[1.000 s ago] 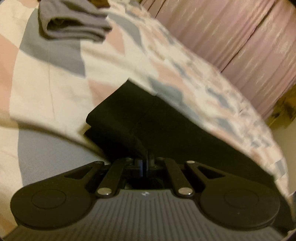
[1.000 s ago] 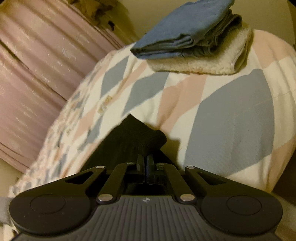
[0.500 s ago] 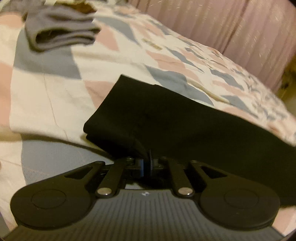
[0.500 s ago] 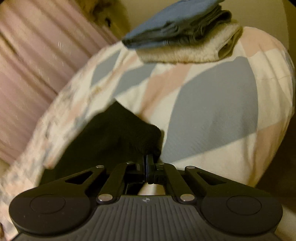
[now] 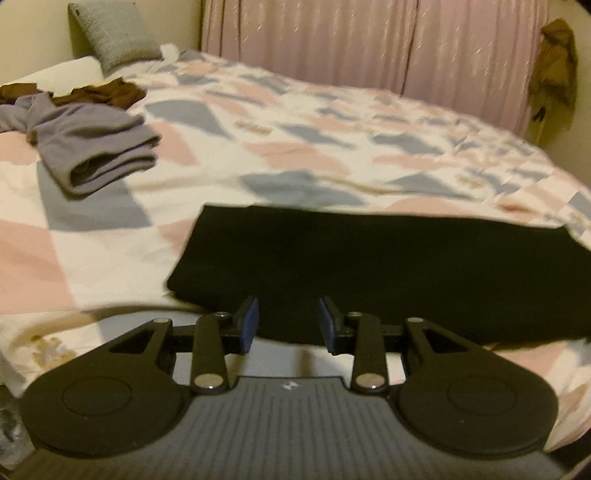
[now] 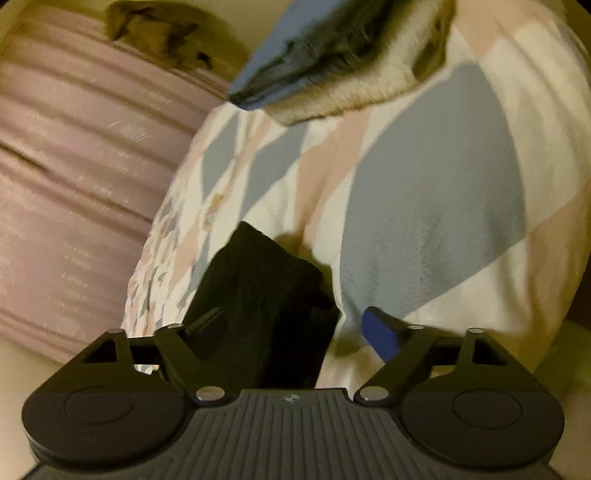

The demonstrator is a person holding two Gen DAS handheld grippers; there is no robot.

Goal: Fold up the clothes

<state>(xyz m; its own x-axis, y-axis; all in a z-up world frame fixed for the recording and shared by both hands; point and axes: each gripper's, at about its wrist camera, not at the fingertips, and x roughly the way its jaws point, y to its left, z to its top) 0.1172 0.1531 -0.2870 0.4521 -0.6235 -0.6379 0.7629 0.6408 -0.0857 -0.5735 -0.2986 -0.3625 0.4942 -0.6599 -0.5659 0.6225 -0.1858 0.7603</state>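
The bed (image 5: 207, 206), spread with a quilt patterned in pink, grey-blue and cream, fills both views, with a pink curtain (image 5: 369, 40) hanging behind its far side. A black garment (image 5: 369, 266) lies flat as a long band across the near part of the quilt, its near edge close to the bed's front edge. Broad bare quilt stretches beyond it toward the curtain. At the far left sits a folded grey garment (image 5: 96, 151), with brown clothing (image 5: 107, 92) and a grey pillow (image 5: 114, 33) behind it. In the right wrist view a folded blue garment (image 6: 317, 48) rests on a cream fleecy one (image 6: 369, 85) at the top, well apart from the black cloth.

The left claw (image 5: 289, 325) stands parted, blue pads showing, holding nothing, just at the black garment's near edge. The right claw (image 6: 295, 325) is spread wide; the garment's end (image 6: 266, 295) lies between its fingers, ungripped, with open quilt to its right.
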